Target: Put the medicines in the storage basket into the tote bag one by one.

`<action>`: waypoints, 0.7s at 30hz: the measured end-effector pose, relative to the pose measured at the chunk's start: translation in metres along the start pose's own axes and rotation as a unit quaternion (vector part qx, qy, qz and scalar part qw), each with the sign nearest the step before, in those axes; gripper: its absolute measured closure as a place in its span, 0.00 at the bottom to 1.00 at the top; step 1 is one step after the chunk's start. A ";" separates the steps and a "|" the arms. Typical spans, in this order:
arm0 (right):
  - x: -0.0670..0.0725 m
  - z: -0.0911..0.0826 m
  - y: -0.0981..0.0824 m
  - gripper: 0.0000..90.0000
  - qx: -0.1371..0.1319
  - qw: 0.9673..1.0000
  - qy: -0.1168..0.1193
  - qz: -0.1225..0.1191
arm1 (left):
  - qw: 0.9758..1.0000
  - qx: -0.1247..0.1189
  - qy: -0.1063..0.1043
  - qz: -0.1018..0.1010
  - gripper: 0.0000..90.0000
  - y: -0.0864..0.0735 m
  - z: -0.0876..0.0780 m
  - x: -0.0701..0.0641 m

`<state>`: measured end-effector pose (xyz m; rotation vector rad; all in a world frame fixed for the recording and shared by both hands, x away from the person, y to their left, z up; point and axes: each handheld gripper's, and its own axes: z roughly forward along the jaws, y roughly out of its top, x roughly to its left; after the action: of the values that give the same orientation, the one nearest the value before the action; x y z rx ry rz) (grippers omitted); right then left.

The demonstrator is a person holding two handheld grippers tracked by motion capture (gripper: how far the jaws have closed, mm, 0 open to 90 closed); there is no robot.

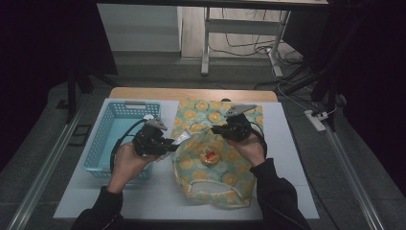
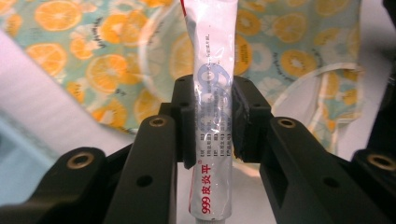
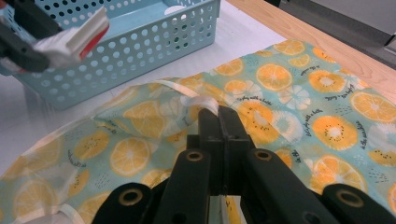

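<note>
Blue basket [image 1: 106, 139] beside orange-print bag [image 1: 218, 179] holding a round packet [image 1: 209, 156].

Your high view looks forward and down from above your side of the table [image 1: 287, 143]. Each gripper view rides close behind its own jaws, looking along them. Just past the fingers, both share the orange-print cloth [image 2: 116, 70] [image 3: 303, 93] [image 1: 210, 172]; the right gripper view also catches the blue basket [image 3: 154, 42] [image 1: 107, 134].

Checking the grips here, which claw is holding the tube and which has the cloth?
The left claw holds the white tube, beside the blue basket. The right claw is shut on the orange-print cloth's edge.
</note>
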<state>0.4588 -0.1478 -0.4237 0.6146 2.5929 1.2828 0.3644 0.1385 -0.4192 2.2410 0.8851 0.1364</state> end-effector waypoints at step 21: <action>0.002 0.001 0.001 1.00 -0.002 1.000 0.000 -0.005 | 0.999 0.030 -0.036 0.022 0.81 0.016 0.054 -0.023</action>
<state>0.4578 -0.1458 -0.4232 0.6007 2.5896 1.2849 0.3738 0.0840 -0.4456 2.3056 0.8121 0.0490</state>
